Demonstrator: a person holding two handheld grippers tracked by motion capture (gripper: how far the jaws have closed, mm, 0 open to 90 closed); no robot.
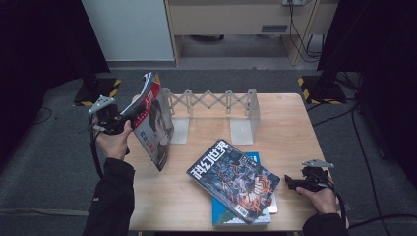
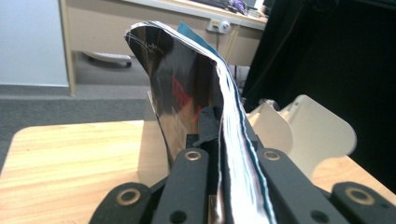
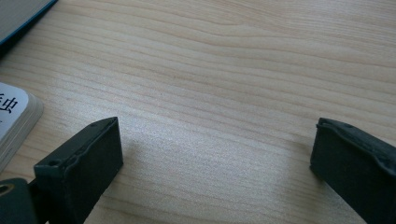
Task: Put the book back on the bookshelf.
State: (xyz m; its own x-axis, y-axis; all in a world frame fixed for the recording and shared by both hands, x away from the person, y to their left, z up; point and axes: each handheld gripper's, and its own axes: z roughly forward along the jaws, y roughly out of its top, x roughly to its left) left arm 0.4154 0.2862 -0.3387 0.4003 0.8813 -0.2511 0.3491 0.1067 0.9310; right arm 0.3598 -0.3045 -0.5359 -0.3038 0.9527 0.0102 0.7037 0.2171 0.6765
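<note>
On the pale wooden surface point(image 1: 187, 196) I see a folding metal book rack point(image 1: 211, 105) at the back. My left claw point(image 2: 219, 154) is clenched on a magazine point(image 1: 152, 120), held upright above the surface's left edge beside the rack. My right claw point(image 3: 215, 158) rests released, jaws wide apart, near two stacked magazines point(image 1: 236, 179).

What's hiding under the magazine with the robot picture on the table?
A blue book lies under the dark magazine, its edges poking out, with a paler corner beside it. Most of its cover is hidden.
</note>
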